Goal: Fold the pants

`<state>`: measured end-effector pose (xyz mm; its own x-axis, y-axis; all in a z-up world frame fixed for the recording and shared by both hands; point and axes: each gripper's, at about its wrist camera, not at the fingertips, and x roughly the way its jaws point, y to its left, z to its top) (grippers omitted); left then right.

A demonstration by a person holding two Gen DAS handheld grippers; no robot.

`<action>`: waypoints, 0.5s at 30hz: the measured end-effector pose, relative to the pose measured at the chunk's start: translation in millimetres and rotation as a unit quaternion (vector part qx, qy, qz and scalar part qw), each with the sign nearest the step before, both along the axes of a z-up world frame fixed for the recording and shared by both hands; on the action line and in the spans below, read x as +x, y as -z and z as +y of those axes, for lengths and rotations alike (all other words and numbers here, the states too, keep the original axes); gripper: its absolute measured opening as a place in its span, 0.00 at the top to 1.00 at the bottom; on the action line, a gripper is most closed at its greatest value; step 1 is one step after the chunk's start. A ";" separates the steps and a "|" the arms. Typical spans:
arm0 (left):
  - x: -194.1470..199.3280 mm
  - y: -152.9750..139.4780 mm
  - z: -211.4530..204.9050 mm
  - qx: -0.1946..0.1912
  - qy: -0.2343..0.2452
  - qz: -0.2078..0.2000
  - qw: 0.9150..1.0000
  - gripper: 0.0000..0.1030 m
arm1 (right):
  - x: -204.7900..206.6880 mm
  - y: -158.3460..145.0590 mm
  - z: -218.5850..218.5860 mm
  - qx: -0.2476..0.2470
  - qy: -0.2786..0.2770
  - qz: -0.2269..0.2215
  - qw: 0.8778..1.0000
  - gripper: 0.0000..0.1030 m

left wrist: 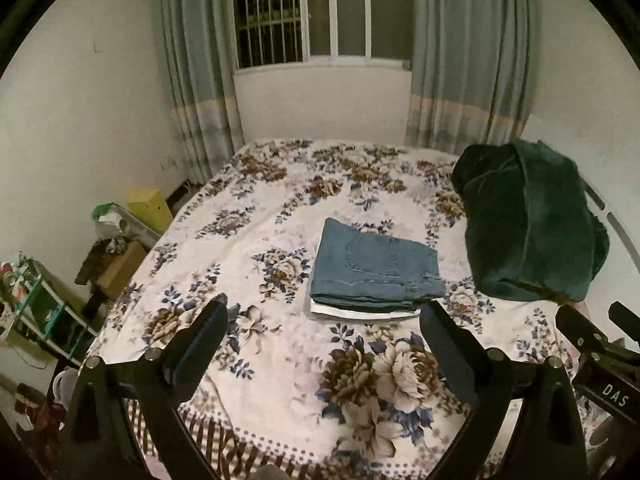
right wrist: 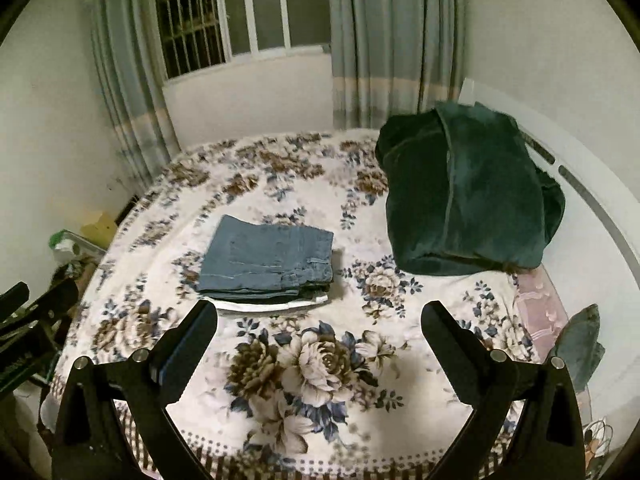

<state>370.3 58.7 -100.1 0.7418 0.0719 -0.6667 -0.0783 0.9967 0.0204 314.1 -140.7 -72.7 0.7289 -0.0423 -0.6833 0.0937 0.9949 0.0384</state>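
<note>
Both tongs, left [left wrist: 324,320] and right [right wrist: 320,320], hung wide open and empty above the bed's [left wrist: 280,380] near edge; the jeans [left wrist: 374,270] lay folded mid-bed on a white garment [left wrist: 360,314]; a careless nudge could topple the stack.

white "DAS" lettering (rest cut off), on right tool [left wrist: 600,328] body, lower-right edge

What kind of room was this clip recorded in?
Most likely a home bedroom. A bed with a floral-print cover fills the view, grey-blue curtains flank a barred window, and a folded stack topped by blue denim pants lies on the cover beside a dark green plush blanket.
</note>
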 end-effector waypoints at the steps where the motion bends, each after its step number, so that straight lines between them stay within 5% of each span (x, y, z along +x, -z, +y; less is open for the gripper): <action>1: -12.3 -7.4 -1.7 0.000 -0.001 -0.005 1.000 0.05 | -14.3 -9.2 -0.4 -0.001 -0.004 -0.007 1.000 0.00; 15: -106.0 -59.5 3.2 0.004 -0.011 -0.041 0.999 0.05 | -138.9 -90.4 11.1 -0.005 -0.031 -0.048 0.998 0.00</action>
<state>264.3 61.9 -40.6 0.7916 0.0935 -0.6039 -0.1014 0.9946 0.0211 175.2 -129.6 17.7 0.7925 -0.0016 -0.6098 0.0289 0.9990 0.0349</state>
